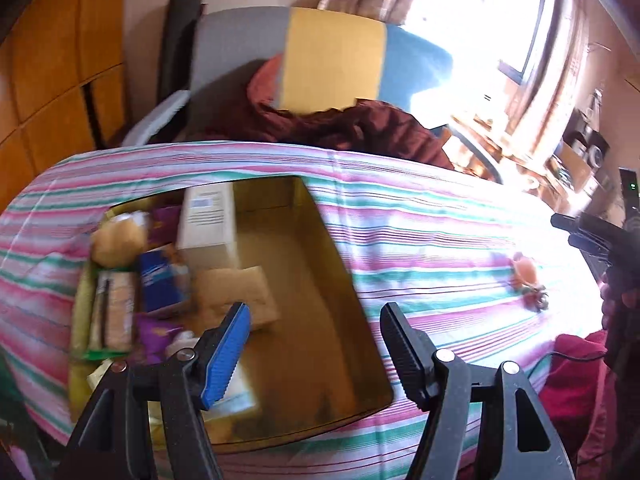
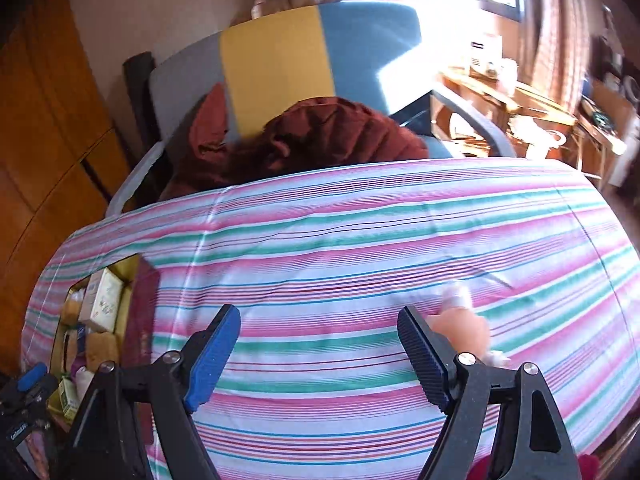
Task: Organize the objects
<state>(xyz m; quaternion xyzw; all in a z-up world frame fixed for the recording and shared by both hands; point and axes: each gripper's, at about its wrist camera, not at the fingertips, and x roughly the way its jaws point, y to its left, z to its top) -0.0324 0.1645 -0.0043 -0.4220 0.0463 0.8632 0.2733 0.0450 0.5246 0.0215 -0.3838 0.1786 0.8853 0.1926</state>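
Sunlight pours through a window [image 1: 472,12] at the far side of the room, washing out part of a table covered in a striped cloth [image 1: 420,224] of pink, green and white. Behind the table stands a chair [image 2: 276,76] with grey, yellow and blue panels, a dark red garment [image 2: 328,136] heaped on its seat, and wooden cabinets [image 1: 52,72] fill the left wall.

On the left part of the cloth sits an open cardboard box [image 1: 320,304]. Its left side is packed with goods: a white carton [image 1: 208,220] standing against the back wall, a blue packet [image 1: 160,280], purple wrappers, a roundish tan item (too blurred to name) and a small brown packet [image 1: 240,296] lying on the box floor. The right half of the box floor is bare.

The left gripper [image 1: 316,344] hangs over the box, jaws spread wide with nothing between them.

The right gripper [image 2: 320,352] hovers above the striped cloth to the right of the box, jaws wide apart and empty. Just beyond its right finger lies a small peach-coloured toy [image 2: 464,328] on the cloth, partly hidden by that finger; from the left camera the same toy [image 1: 528,276] appears well to the right of the box, alone on the cloth.
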